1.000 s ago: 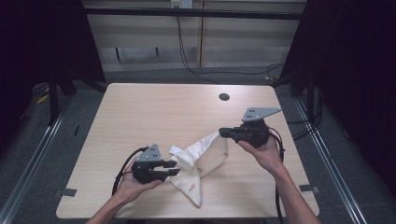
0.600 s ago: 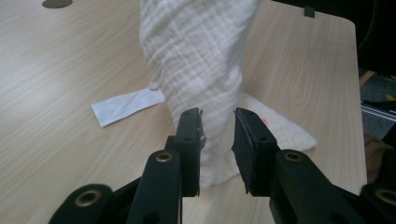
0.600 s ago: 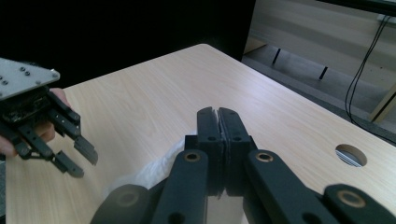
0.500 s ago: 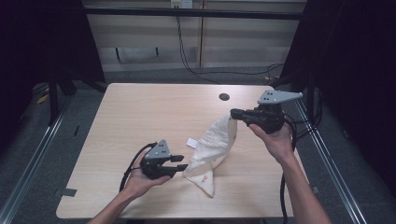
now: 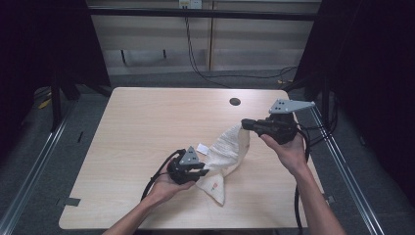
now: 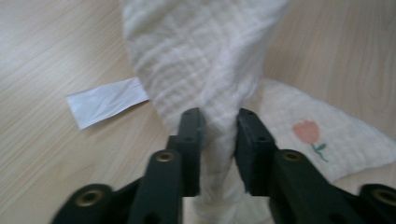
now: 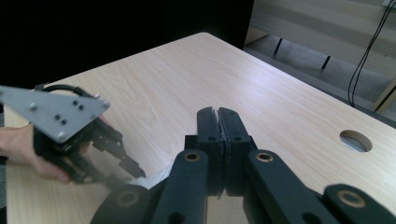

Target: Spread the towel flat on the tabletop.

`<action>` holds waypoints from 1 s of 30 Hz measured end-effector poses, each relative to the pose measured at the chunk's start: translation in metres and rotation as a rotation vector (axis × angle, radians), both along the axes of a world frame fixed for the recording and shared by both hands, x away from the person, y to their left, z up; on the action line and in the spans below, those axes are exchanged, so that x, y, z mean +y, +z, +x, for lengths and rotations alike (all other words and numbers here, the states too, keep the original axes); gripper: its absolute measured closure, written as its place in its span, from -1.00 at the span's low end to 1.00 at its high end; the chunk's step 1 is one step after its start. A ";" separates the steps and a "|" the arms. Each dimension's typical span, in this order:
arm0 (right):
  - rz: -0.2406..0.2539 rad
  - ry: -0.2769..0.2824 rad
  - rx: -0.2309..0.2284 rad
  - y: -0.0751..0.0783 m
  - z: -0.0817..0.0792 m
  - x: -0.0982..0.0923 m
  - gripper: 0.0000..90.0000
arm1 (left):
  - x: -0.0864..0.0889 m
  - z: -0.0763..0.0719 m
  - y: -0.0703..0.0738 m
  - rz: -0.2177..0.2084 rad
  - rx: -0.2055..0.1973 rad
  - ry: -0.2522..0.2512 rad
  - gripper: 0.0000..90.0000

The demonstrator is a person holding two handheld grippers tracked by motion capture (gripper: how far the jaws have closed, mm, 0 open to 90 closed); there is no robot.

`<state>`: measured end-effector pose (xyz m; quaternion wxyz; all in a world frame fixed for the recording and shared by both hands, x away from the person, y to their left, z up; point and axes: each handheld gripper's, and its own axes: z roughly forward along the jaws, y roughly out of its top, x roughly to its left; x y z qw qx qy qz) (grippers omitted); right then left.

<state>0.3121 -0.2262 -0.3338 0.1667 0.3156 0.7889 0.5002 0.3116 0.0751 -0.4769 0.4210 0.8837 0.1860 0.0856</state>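
Now left tongs closing on cloth; right tongs lifting corner.

There was one white cloth, bearing one small pink flower print, stretched across the right half of the table. One white label lay on the wood beside it. Two grippers were counted, the left gripper and the right gripper, each in one hand. One round hole sat near the table's far edge.
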 end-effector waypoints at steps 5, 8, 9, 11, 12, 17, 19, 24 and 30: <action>0.005 -0.021 0.003 -0.002 -0.002 -0.010 0.97 | 0.028 0.004 0.026 -0.150 0.036 -0.010 0.95; 0.015 -0.040 0.000 0.000 -0.004 -0.018 0.97 | 0.047 0.004 0.045 -0.223 0.034 -0.006 0.96; 0.015 -0.046 -0.001 0.001 -0.005 -0.021 0.97 | 0.052 0.004 0.050 -0.231 0.027 -0.010 0.96; 0.004 -0.056 -0.003 0.003 -0.007 -0.024 0.97 | 0.060 0.003 0.058 -0.236 0.022 -0.014 0.96; 0.001 -0.060 -0.002 0.004 -0.008 -0.026 0.97 | 0.063 0.002 0.062 -0.240 0.019 -0.018 0.96; 0.020 -0.070 -0.026 0.013 -0.015 -0.036 0.97 | 0.076 -0.002 0.080 -0.273 -0.011 -0.026 0.96; 0.037 -0.072 -0.039 0.018 -0.018 -0.039 0.97 | 0.078 -0.004 0.089 -0.277 -0.024 -0.031 0.96; 0.039 -0.062 -0.073 0.033 -0.028 -0.042 0.97 | 0.080 -0.009 0.113 -0.280 -0.065 -0.048 0.95; 0.061 -0.028 -0.140 0.062 -0.056 -0.048 0.97 | 0.084 -0.026 0.139 -0.323 -0.080 -0.079 0.95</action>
